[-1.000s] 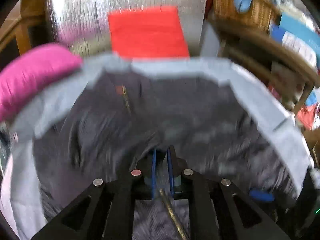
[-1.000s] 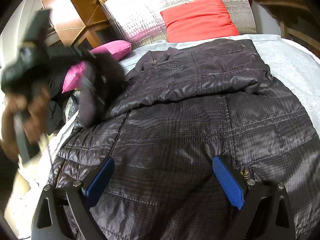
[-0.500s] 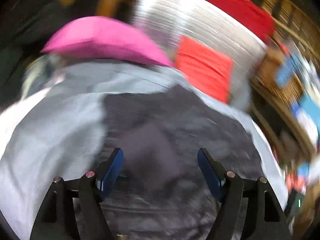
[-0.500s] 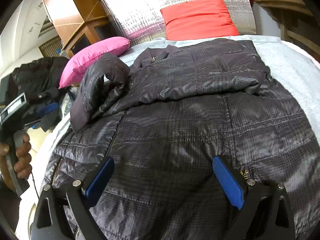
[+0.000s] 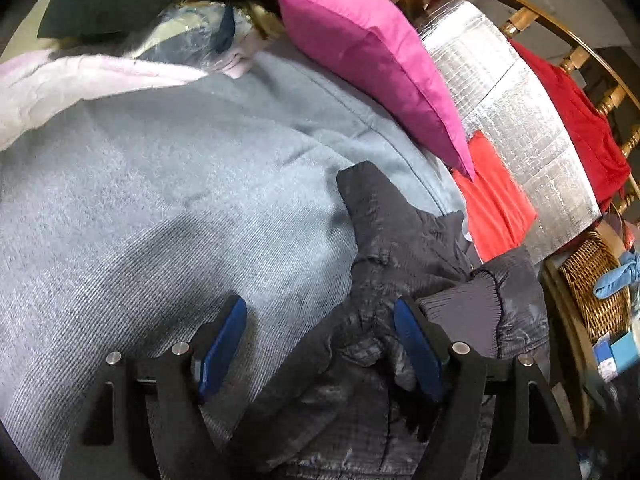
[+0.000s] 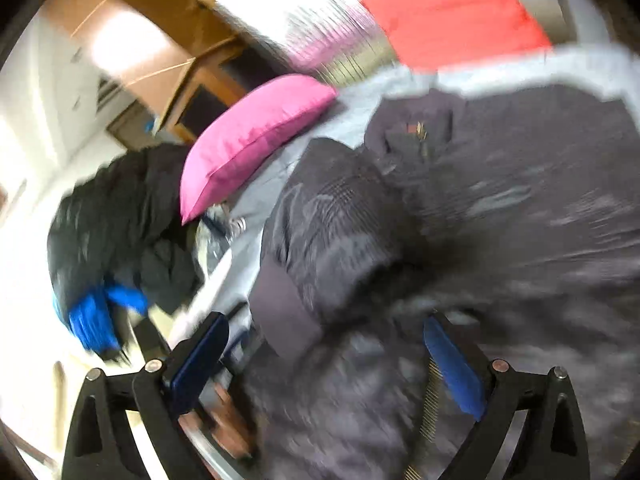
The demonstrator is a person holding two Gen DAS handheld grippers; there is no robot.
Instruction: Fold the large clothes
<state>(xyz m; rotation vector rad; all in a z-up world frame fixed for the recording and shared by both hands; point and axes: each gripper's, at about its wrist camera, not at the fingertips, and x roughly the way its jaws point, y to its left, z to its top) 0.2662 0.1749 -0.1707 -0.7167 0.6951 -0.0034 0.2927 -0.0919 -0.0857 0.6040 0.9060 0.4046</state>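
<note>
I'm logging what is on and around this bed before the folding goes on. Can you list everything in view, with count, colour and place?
Jacket: one, dark grey, quilted, spread on the bed, one sleeve with a knit cuff lying loose on top.
Blanket: one, light blue-grey, covering the bed under the jacket.
Pillow: one, pink, at the head of the bed.
Cushion: one, red, beside the pink pillow.
Padding: one sheet, silver, against the headboard.
Cloth: one, dark red, draped over the wooden headboard.
Basket: one, wicker, beside the bed.
Clothes pile: dark with a blue part, beside the bed.
Left gripper: open, above the jacket edge.
Right gripper: open, over the sleeve; view blurred.
</note>
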